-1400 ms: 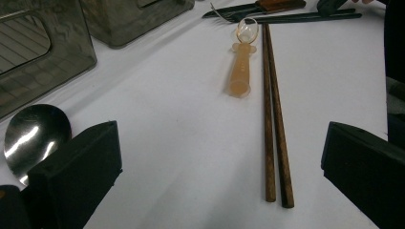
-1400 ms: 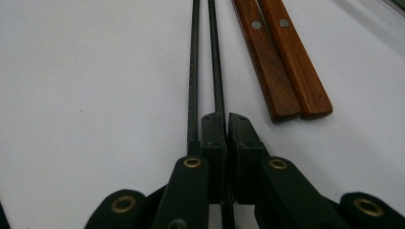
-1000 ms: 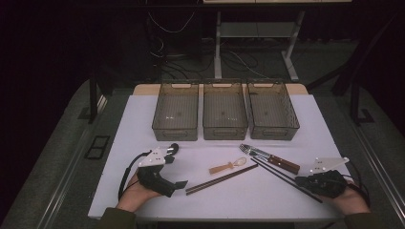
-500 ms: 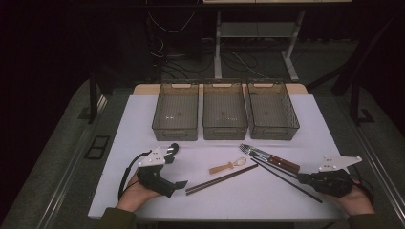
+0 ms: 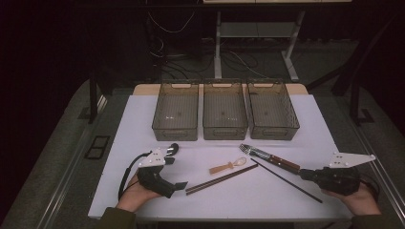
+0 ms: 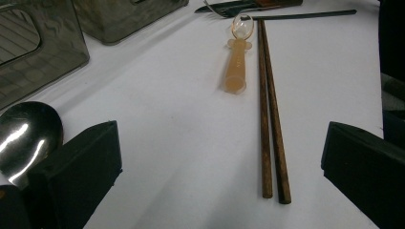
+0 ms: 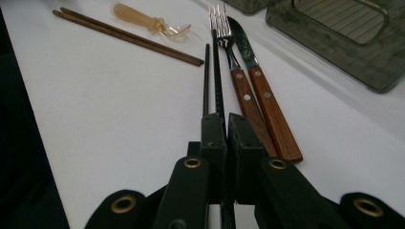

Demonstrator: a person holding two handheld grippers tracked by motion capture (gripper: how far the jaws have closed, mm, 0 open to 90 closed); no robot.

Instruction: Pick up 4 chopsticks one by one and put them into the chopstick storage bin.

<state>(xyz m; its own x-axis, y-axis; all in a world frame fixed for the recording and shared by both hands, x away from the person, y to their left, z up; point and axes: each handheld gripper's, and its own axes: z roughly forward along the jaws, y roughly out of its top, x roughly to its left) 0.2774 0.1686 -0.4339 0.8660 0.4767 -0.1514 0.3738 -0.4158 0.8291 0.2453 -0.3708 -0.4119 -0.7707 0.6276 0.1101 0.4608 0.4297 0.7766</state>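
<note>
The black chopstick [image 7: 218,81] was clamped between the closed jaws of the right gripper [image 7: 225,124], toward the table's near right corner, with its far tip by the fork [image 7: 220,24]. Compared with a second before, the right gripper [image 5: 305,174] had been raised a little and drawn toward the right edge, while the left gripper [image 5: 175,172] had been kept in place by the near left edge. From this it was judged that the grasp was done and the lift begun, with the carry to one of the three trays [image 5: 224,131] at the far edge still to come. In the right gripper view a second black chopstick [image 7: 206,81] was seen just beside the held one, apparently outside the jaws; in the high view it was seen as one dark line [image 5: 286,181] on the table. In the left gripper view that gripper's jaws were seen wide apart and empty, with a metal spoon [image 6: 26,136] by one jaw, and brown chopsticks [image 6: 270,119] and a small amber spoon [image 6: 237,64] ahead.
</note>
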